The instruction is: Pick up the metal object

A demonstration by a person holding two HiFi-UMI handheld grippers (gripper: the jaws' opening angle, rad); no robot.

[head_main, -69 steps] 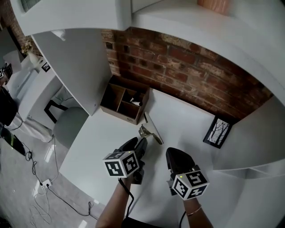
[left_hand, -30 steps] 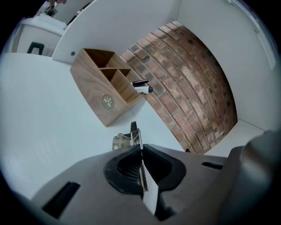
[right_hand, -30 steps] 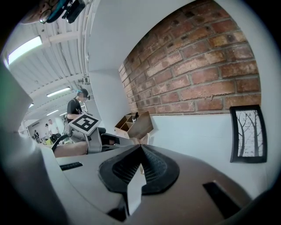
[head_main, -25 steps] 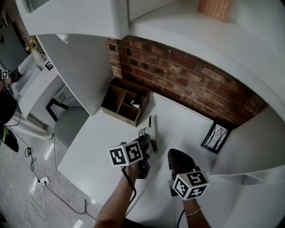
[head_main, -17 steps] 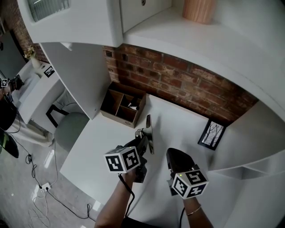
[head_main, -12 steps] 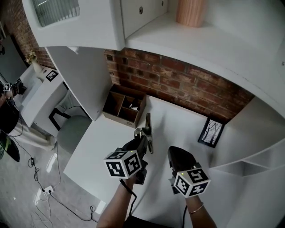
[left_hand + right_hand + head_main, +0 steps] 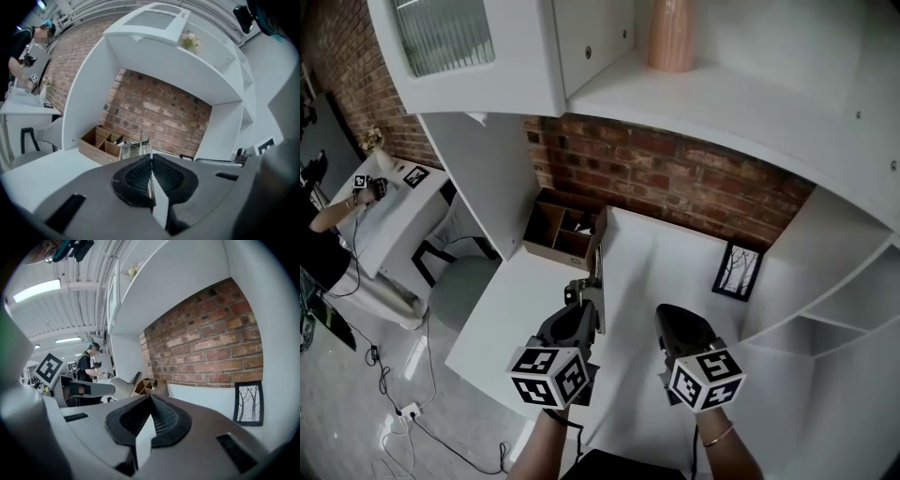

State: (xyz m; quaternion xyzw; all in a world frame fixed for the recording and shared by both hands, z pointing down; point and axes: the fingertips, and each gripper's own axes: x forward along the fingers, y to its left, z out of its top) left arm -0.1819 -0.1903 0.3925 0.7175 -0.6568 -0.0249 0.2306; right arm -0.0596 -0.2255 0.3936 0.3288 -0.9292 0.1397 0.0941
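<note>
left claw (image 7: pixel 584 309) clamps metal object (image 7: pixel 592 274) over white desk (image 7: pixel 661 267) by brick wall (image 7: pixel 675 178), right claw (image 7: pixel 149 401) closed.

The metal object (image 7: pixel 592 281) is silver, the brick wall (image 7: pixel 675 178) red-brown, the table (image 7: pixel 666 272) white

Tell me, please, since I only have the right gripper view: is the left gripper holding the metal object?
Observer: Yes, the left gripper has its fingers closed on the thin metal object.
Operator: Which way does it point?
Observer: In the head view it juts forward from the fingers, toward the cardboard organizer.
Operator: Anything on the shelf above?
Observer: A pink vase stands there.
</note>
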